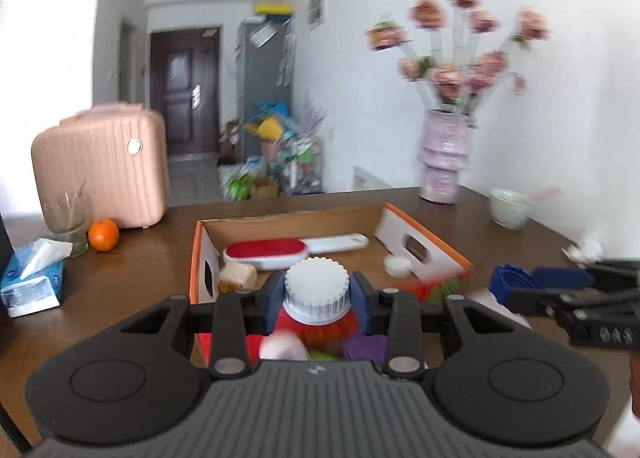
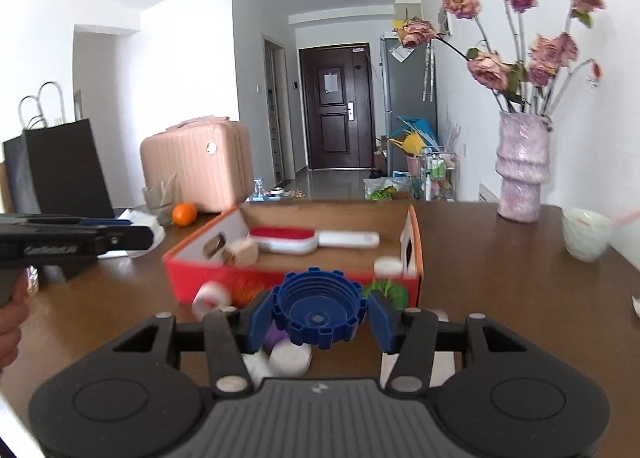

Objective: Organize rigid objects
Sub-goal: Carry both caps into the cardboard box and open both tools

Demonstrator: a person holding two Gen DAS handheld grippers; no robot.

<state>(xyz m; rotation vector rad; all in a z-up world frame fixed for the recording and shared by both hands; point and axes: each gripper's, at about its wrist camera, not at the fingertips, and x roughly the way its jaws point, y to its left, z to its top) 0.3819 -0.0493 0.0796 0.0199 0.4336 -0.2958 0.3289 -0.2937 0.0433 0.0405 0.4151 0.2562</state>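
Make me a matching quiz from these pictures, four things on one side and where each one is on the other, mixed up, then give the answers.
Things:
1. white cap
2. blue cap
3. red lint brush
4. orange

Places:
A. lying inside the cardboard box
B. on the table beside the pink suitcase
C. between the pads of the left hand-held gripper
D. between the pads of the right hand-held gripper

Pairs: 1-C, 2-D, 3-A, 4-B

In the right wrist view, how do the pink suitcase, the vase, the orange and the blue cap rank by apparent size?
1. pink suitcase
2. vase
3. blue cap, enlarged by nearness to the camera
4. orange
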